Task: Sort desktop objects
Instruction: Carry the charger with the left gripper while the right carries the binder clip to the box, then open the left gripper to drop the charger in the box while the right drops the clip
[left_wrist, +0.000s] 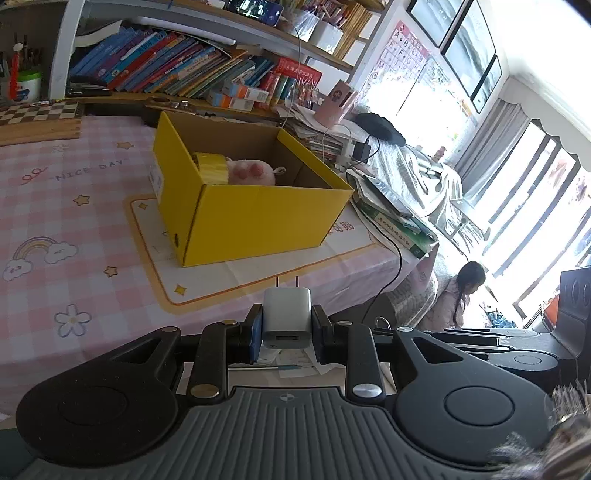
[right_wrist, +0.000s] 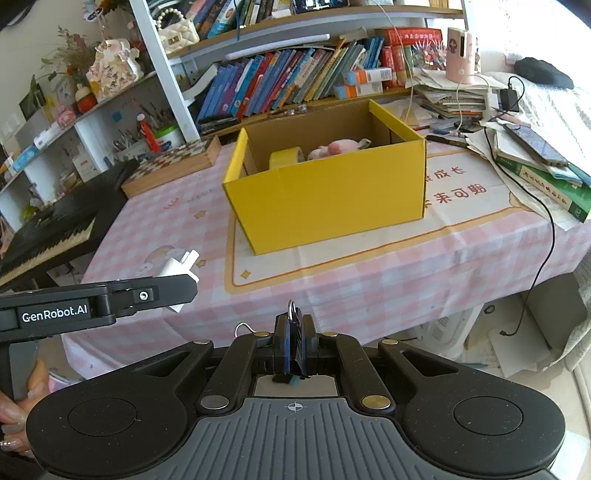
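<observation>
A white charger plug (left_wrist: 287, 316) is held between the pads of the left gripper (left_wrist: 287, 325), closed onto its two sides, with the prongs pointed forward toward the yellow cardboard box (left_wrist: 258, 218); in the right wrist view the same plug is seen raised above the near left part of the pink checked tablecloth (right_wrist: 369, 288), short of the box. The right gripper (right_wrist: 294, 345) is closed almost fully on a small thin object with a metal ring (right_wrist: 291, 308) showing above the pads; what the object is cannot be told. The box is set on a printed mat (right_wrist: 461, 206) toward the middle of the tabletop, well back from the near edge. Inside it a roll of yellow tape (right_wrist: 286, 157) and a pink plush toy (right_wrist: 340, 147) are already lying, so part of the sorting is judged to be done. Two items are left in the grippers and have not yet been dropped in. No other loose small object is seen on the open cloth near the box, so these two are judged to be among the last pieces. Stacked books and papers (right_wrist: 535, 162) are piled at the right edge of the tabletop, and a chessboard (right_wrist: 173, 158) is lying at the far left corner; whether these belong to the task cannot be told.
</observation>
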